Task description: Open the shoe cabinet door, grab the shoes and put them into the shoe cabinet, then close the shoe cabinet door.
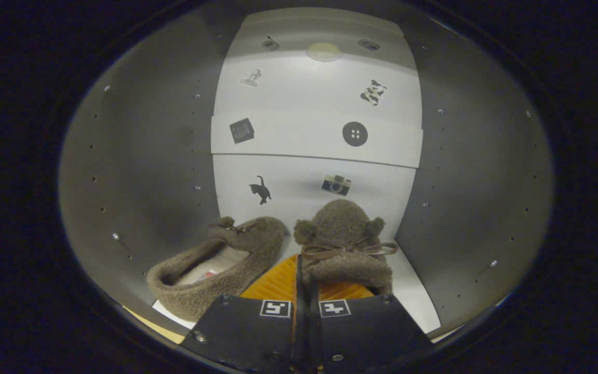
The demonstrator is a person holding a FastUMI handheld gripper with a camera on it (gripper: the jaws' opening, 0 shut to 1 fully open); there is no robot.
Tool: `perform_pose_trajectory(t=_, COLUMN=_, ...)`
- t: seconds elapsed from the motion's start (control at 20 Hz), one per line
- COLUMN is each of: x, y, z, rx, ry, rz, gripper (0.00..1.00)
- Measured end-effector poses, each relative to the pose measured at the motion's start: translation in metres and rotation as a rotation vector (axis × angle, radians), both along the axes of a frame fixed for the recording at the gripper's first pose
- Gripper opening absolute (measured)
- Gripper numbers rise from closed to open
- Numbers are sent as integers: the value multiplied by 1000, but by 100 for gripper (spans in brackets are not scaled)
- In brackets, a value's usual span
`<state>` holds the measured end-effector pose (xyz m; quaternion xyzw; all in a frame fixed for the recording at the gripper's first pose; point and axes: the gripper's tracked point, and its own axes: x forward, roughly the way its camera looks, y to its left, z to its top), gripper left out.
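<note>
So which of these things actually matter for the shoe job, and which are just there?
Part of the job:
- fingers, shut on right slipper
- left slipper, already inside
- shoe cabinet

Just there:
- stickers: cat, camera, button

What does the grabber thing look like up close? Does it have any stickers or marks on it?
The gripper has two flat plates side by side with a thin slit between them. Each plate carries a small white square tag with a black blocky pattern, one on either side of the slit. Small round screws sit at the plates' corners. Ahead of the plates the finger pads are ribbed, with fine ridges running across.
</note>
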<state>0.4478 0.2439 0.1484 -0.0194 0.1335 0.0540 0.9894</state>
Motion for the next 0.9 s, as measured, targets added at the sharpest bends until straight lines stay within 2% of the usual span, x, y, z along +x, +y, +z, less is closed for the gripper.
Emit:
perform_pose_trajectory(t=0.2, x=9, y=-2, z=-22, rx=19, ry=109, rz=-18, gripper=9)
perform_pose_trajectory(t=0.4, x=6, y=1, z=-16, rx=35, ry=123, rz=-13, gripper=19)
perform_pose_trajectory(t=0.65, x=-21, y=4, z=-2, rx=56, ry=80, rz=-22, gripper=63)
perform_pose_trajectory(t=0.85, x=-53, y=3, z=14, rx=34, ry=12, rz=-29, gripper=83)
perform_pose_trajectory(t=0.9, x=-63, y=4, z=20, rx=23, ry=-5, rz=-31, gripper=84)
